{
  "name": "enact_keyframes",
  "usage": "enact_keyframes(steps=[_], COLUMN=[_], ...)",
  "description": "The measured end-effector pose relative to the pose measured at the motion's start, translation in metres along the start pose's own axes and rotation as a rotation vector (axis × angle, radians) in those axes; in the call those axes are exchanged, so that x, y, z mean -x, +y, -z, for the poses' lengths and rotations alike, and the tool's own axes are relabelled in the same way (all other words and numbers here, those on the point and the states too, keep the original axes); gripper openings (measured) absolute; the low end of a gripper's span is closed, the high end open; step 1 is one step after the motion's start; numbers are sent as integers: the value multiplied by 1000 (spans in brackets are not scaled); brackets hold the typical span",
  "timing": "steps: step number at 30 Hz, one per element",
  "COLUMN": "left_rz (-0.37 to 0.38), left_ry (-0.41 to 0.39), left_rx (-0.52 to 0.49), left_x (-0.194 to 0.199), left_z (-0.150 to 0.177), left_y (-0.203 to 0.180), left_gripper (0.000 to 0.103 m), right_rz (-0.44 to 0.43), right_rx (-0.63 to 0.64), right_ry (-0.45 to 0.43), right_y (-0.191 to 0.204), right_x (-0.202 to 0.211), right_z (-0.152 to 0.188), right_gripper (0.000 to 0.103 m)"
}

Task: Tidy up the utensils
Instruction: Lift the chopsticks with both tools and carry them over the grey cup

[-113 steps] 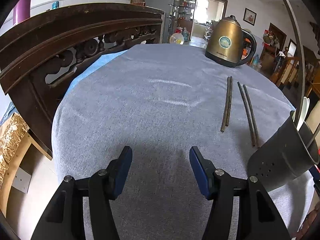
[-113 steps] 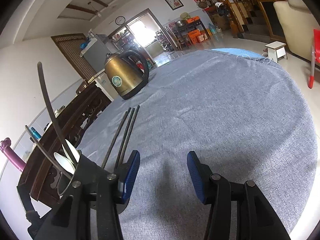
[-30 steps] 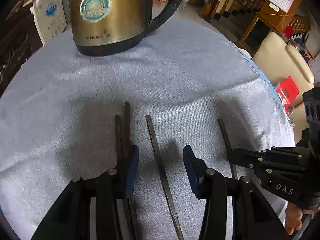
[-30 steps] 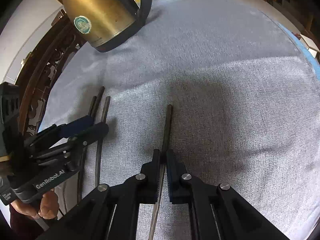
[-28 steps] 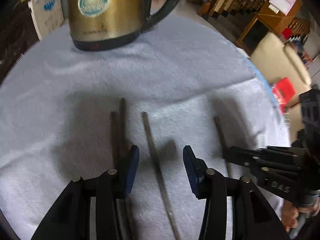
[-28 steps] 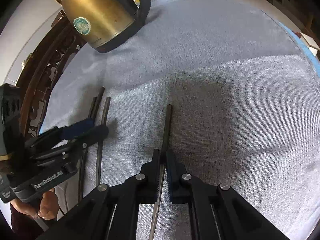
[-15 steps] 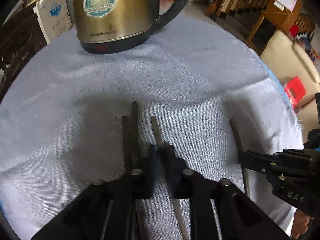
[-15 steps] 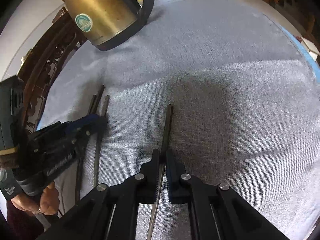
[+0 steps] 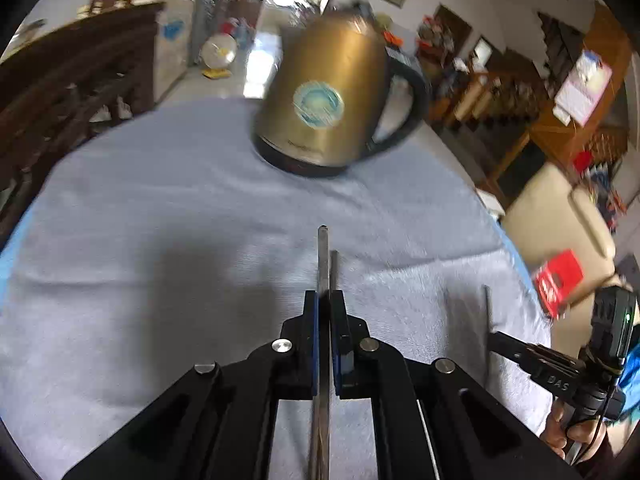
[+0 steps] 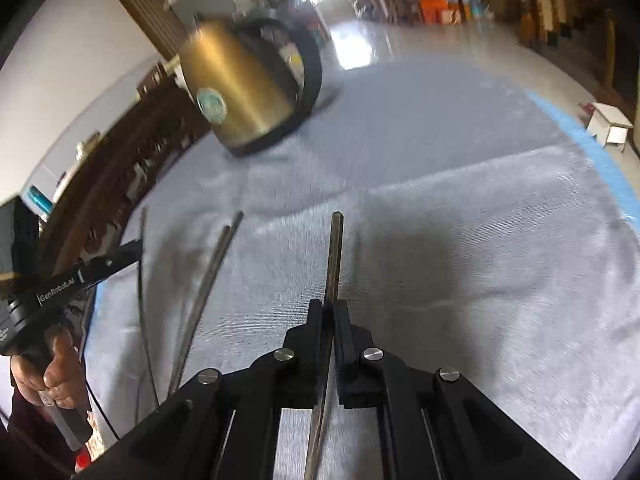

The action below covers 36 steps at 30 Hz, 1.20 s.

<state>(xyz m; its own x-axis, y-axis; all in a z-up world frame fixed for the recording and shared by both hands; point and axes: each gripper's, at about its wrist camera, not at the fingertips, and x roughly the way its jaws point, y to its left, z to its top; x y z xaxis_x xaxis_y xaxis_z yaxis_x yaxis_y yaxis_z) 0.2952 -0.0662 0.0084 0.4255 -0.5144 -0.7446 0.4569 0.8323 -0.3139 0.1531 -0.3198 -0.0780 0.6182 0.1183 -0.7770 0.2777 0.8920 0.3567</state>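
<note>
Grey tablecloth, kettle behind; both grippers clamped on chopsticks; only right view shows the loose pair.

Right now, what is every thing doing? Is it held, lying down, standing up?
Left gripper: jaws shut on a chopstick.
Left chopstick: held, off the cloth.
Right gripper: jaws shut on another chopstick.
Right chopstick: held, off the cloth.
Two loose chopsticks: lying side by side on the cloth.
Kettle: standing upright, lid shut.
Tablecloth: spread over the table.
</note>
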Motion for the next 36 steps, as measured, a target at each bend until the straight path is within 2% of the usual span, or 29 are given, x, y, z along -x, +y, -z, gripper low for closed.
enact_keyframes(steps=[4,10,17,21,22,26,29,34,36], left_rz=[-45,-84,-111,-131,-130,-115,-103,-96,-98], left_ry=[-95,-198,-346,-405,-411,-429,-421,-405,-404], left_rx=[40,70,72,61,62,74,78,70,71], left_x=[47,97,174,200,202,217,216,213,212], left_z=[16,46,99,128,132,154,159,161,160], left_y=[23,35,24,5,2,-7,-12,-14,-14], left_gripper=[5,5,5,5,5,5,5,5,5], right_rz=[1,10,36,43,44,63,50,51,33], right_rx=[2,4,42,61,65,99,93,12,-76], right_ry=[-100,-268,-454,-518,-533,-560,-545,-466,-389], right_y=[0,12,40,57,60,71,70,45,19], right_x=[38,98,164,187,194,207,210,200,189], right_z=[14,46,94,117,122,134,137,132,122], right_gripper=[6,6,5,4,1,1,1,1,1])
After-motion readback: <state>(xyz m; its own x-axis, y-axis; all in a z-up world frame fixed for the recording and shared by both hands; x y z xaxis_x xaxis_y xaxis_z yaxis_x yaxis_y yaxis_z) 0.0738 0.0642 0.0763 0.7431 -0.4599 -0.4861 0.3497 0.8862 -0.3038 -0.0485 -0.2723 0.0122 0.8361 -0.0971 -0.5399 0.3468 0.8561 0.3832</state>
